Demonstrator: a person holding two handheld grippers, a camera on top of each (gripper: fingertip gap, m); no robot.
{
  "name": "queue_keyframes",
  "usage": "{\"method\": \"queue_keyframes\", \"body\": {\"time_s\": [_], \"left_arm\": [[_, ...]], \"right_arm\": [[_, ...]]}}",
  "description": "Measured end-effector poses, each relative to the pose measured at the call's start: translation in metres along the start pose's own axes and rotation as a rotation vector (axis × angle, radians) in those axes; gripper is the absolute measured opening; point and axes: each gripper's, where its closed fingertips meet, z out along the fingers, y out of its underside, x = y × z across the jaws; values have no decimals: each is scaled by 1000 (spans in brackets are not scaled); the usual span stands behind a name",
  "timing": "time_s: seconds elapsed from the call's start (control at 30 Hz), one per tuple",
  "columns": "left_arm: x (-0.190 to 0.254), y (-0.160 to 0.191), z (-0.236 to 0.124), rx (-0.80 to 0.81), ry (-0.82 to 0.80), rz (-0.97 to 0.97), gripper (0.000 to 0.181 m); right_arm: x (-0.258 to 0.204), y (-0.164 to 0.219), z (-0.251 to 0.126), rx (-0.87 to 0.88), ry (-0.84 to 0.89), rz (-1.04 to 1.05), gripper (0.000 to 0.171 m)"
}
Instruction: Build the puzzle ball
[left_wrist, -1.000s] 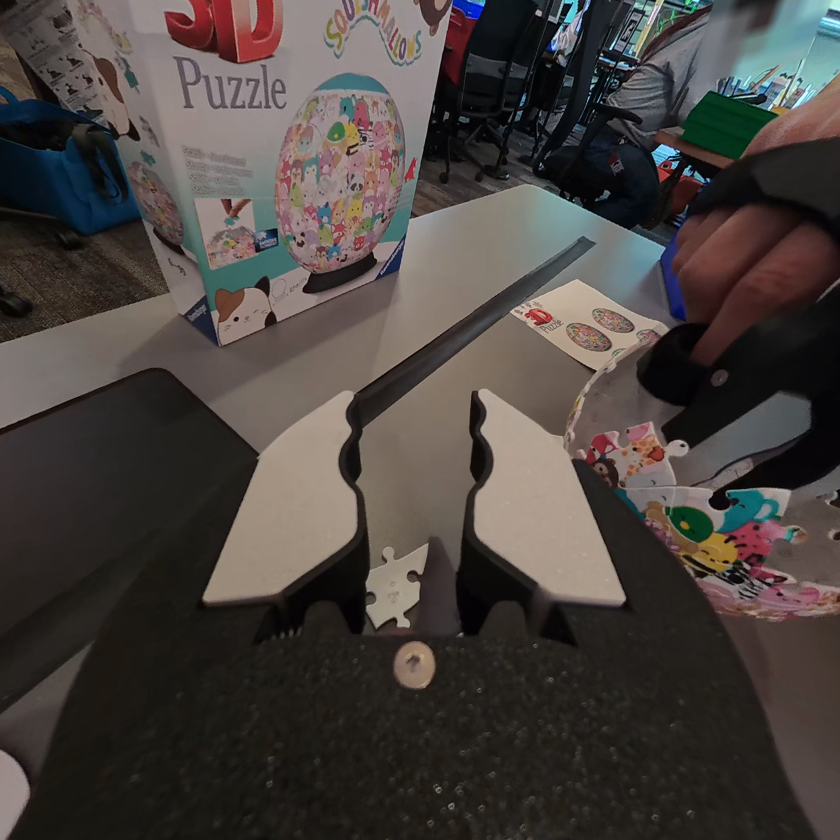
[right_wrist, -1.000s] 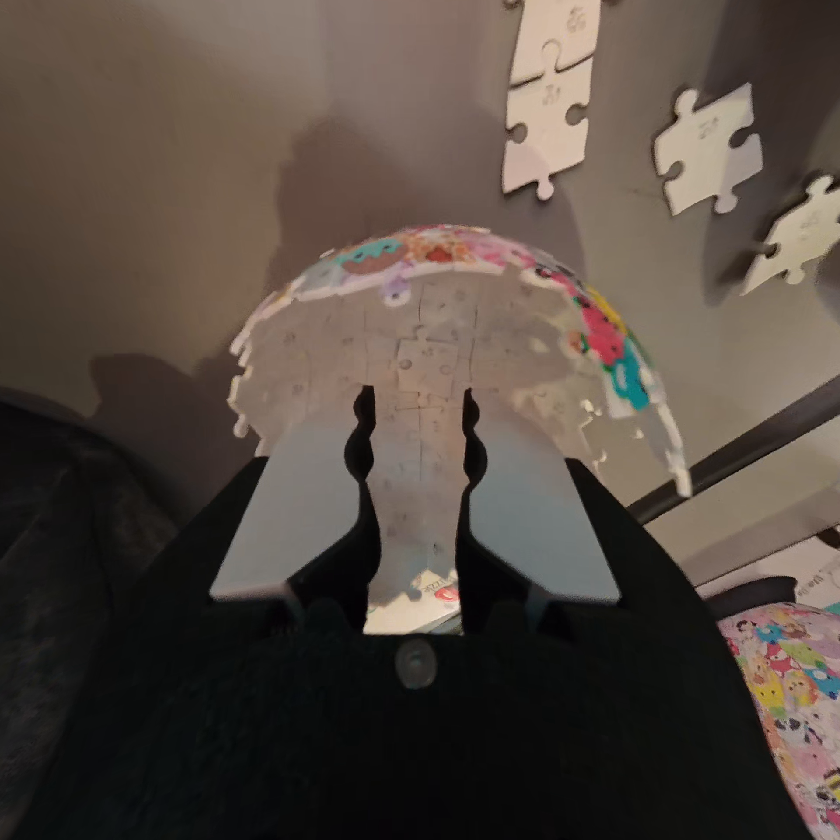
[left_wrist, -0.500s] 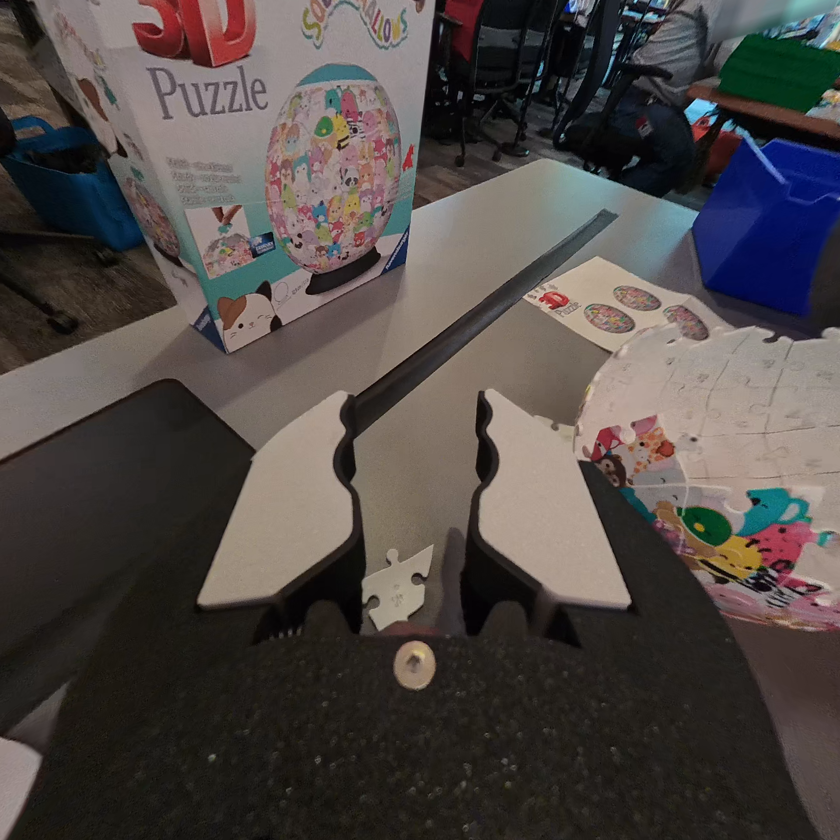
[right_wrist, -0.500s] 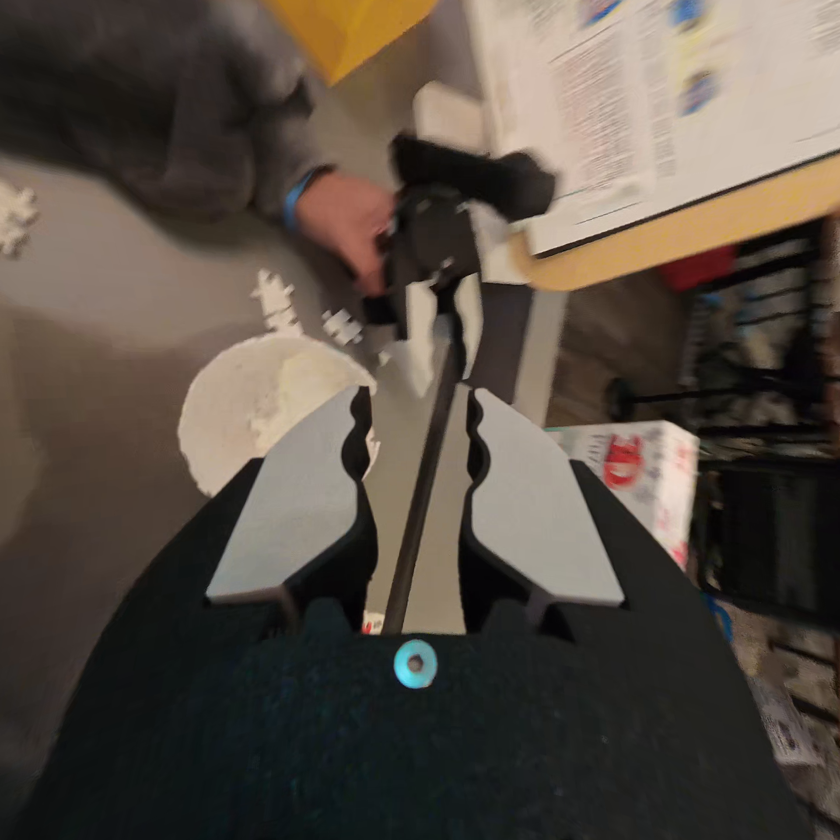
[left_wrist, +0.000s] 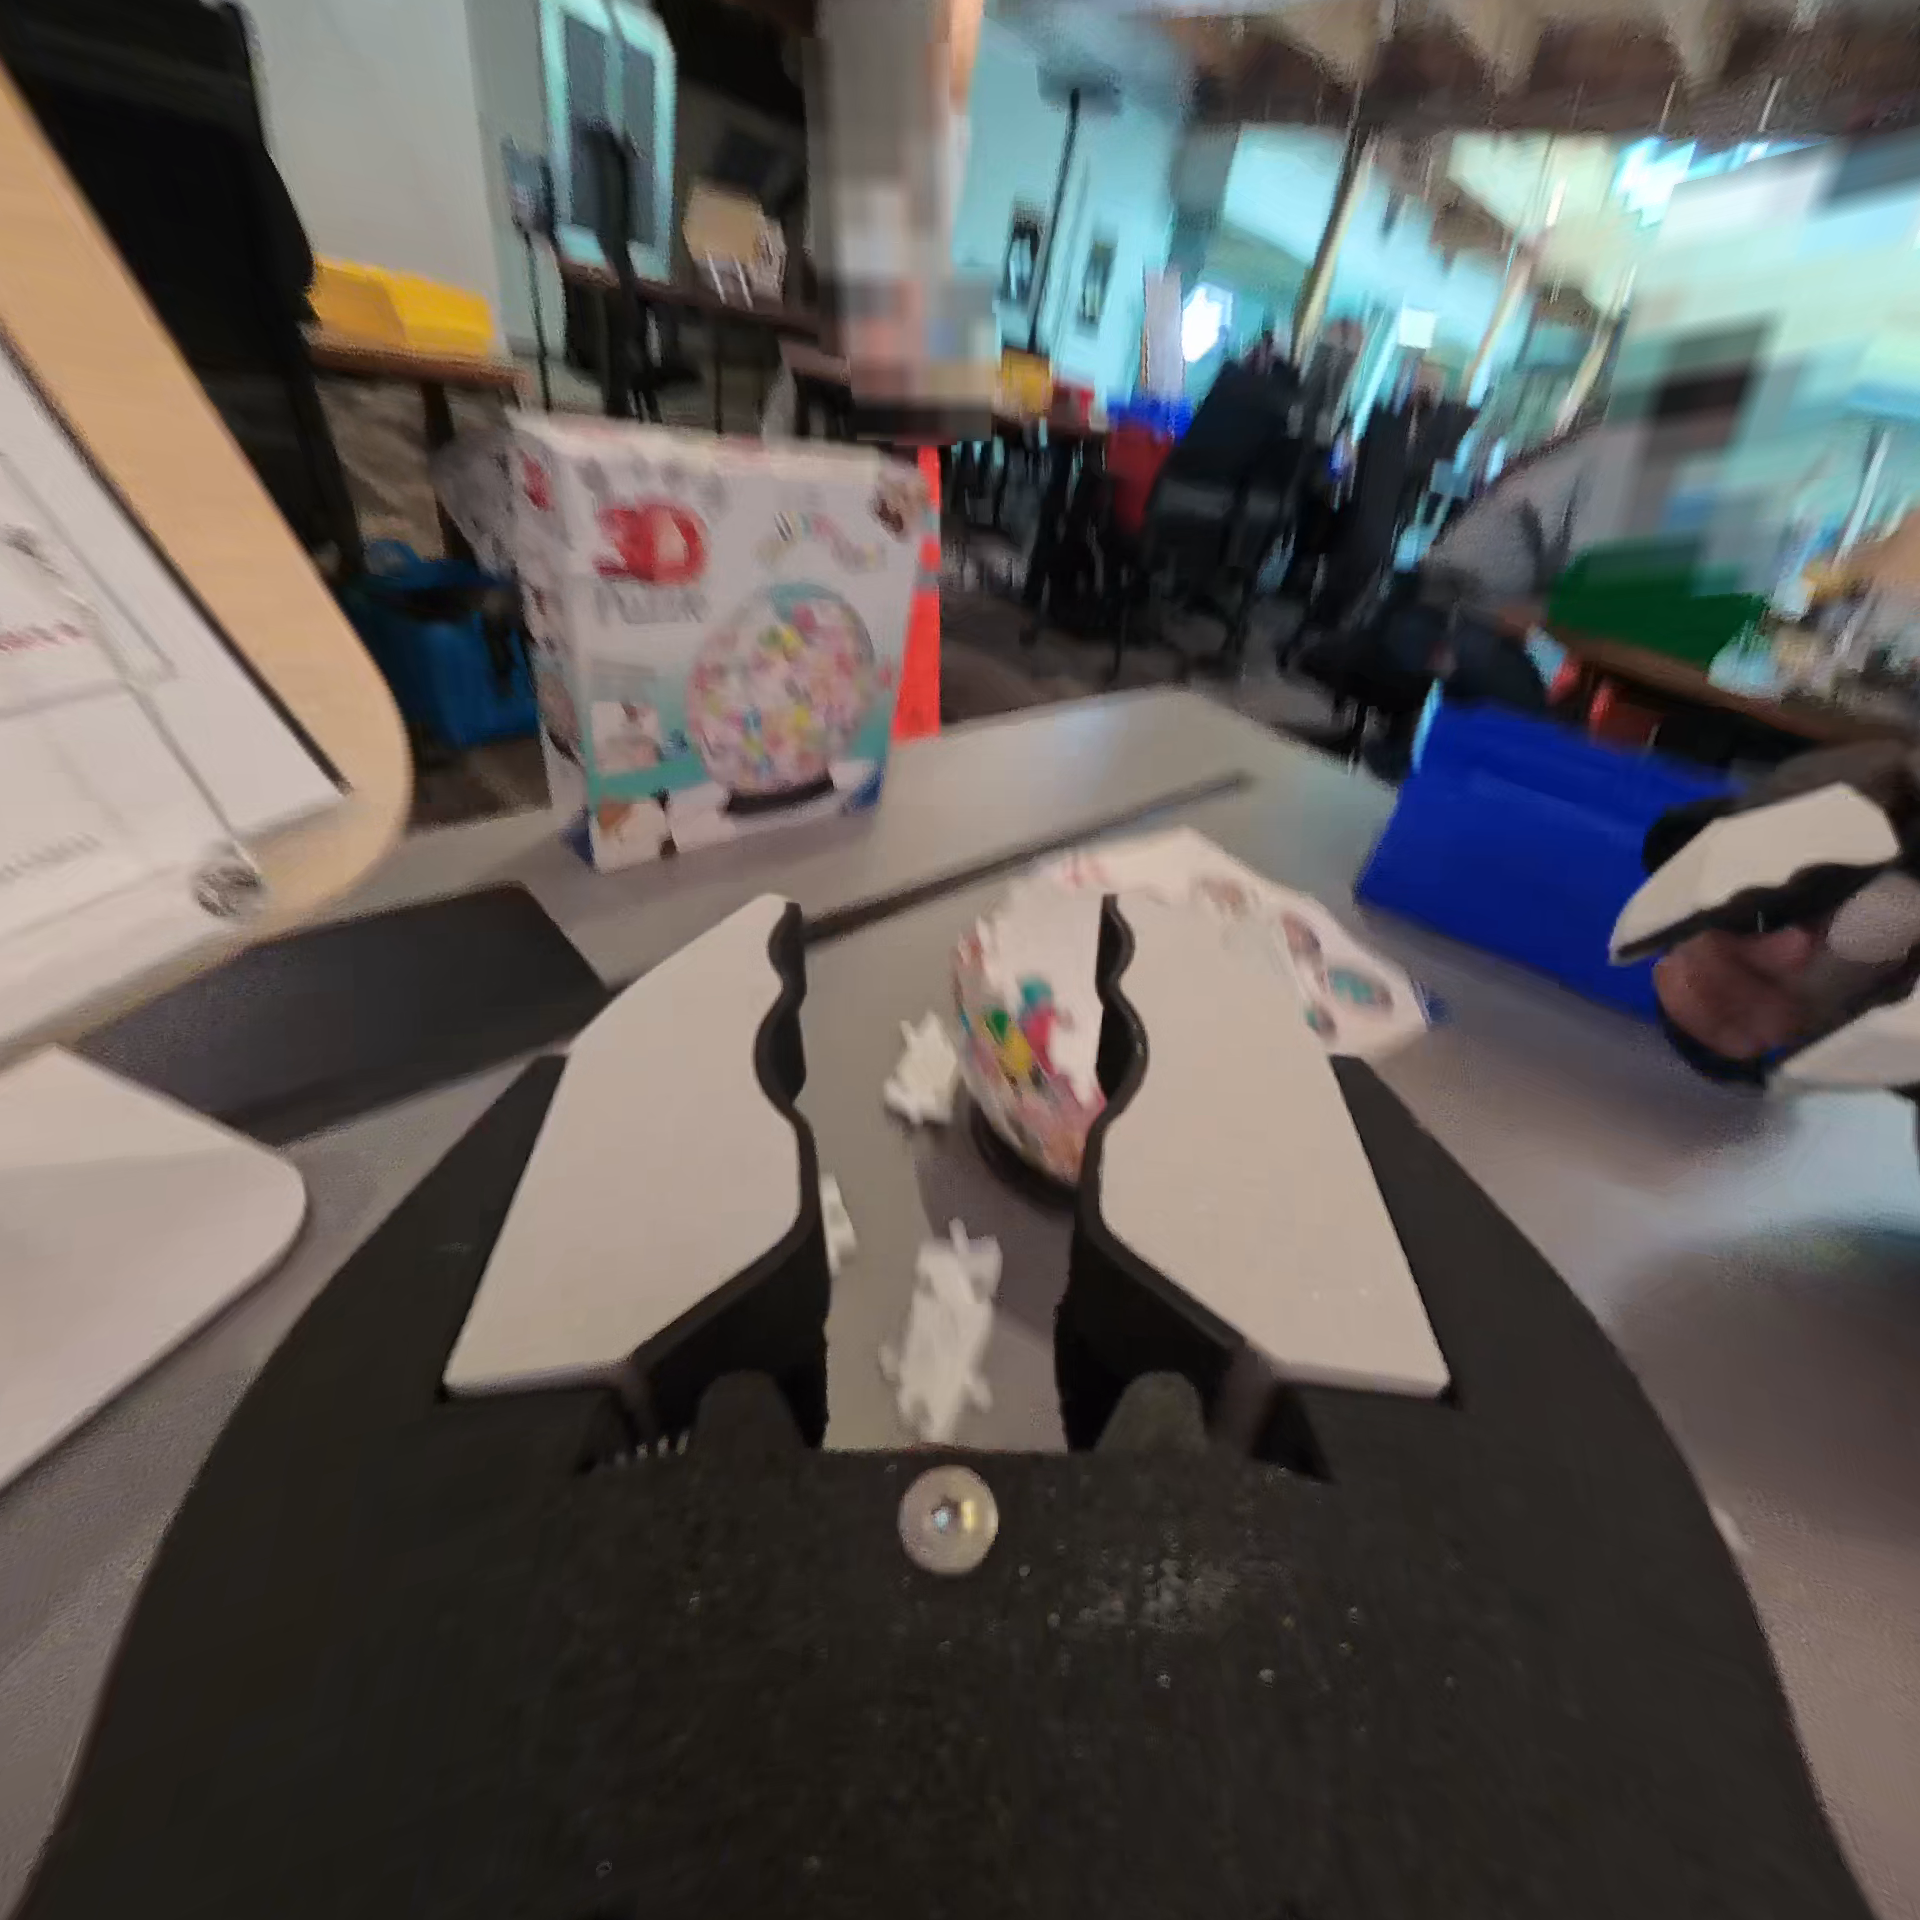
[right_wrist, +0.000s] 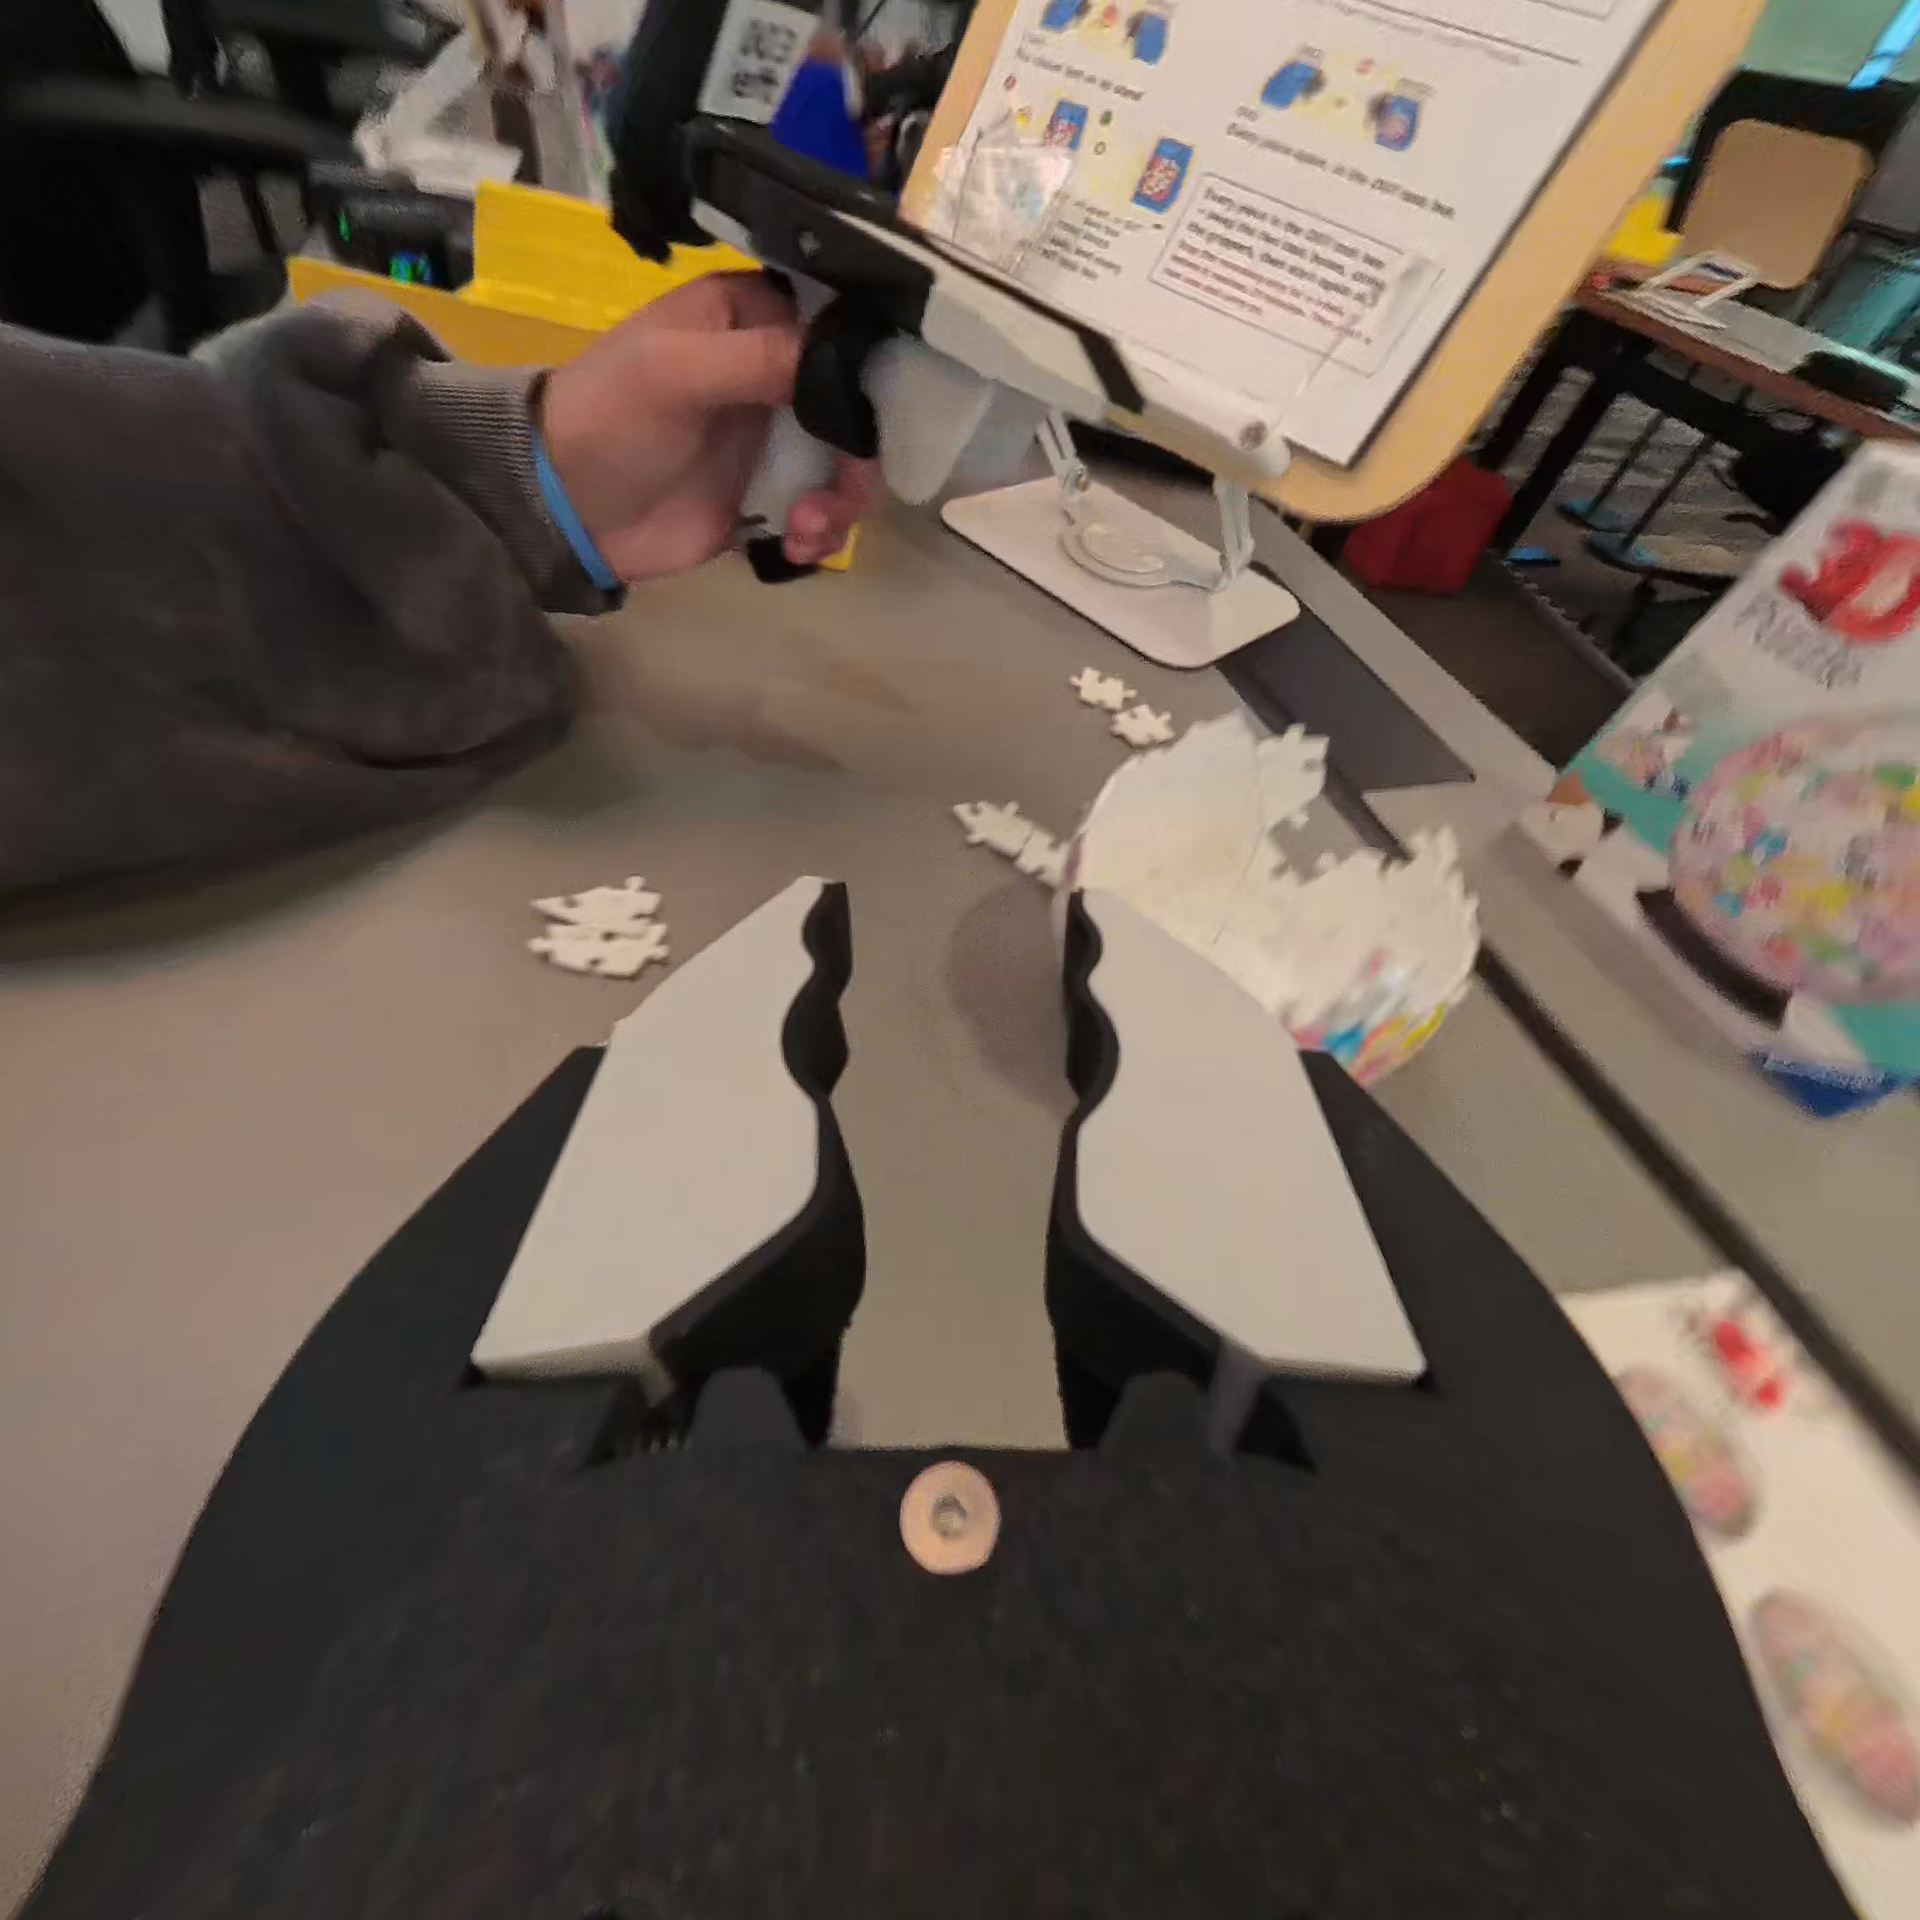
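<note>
White-backed, colour-printed half-built puzzle ball shell (right_wrist: 1262, 914): on grey surface (right_wrist: 312, 1195), open side up. Loose white pieces (right_wrist: 601, 925): left of shell. Left gripper (left_wrist: 945, 935), right gripper (right_wrist: 951, 914): both parted, empty. Advice: pinch single piece by edge, steady shell with other gripper.

Both cams ride low over the table (left_wrist: 1558, 1195), looking fwd along own fingers. Left wrist view faces the puzzle box (left_wrist: 727, 644); right wrist view looks across toward left gripper (right_wrist: 1039, 353). Shared: half-built puzzle ball (left_wrist: 1023, 1049), box.
</note>
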Motion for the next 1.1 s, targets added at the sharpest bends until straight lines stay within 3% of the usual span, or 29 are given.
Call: {"method": "queue_keyframes", "body": {"time_s": [0.13,0.23,0.4,0.63,1.1], "left_arm": [[81,22,-23,-99,53,113,47],[115,35,-19,-136,-62,212,29],[128,64,25,-191,-293,191,0],[121,83,89,-196,-441,84,0],[112,112,97,-317,-430,71,0]], "right_arm": [[-60,44,-27,10,111,-6,39],[-101,55,-31,-78,105,-44,39],[-124,53,-42,-66,117,-46,39],[-107,67,-47,-37,102,61,39],[-96,64,-56,26,69,153,39]]}}
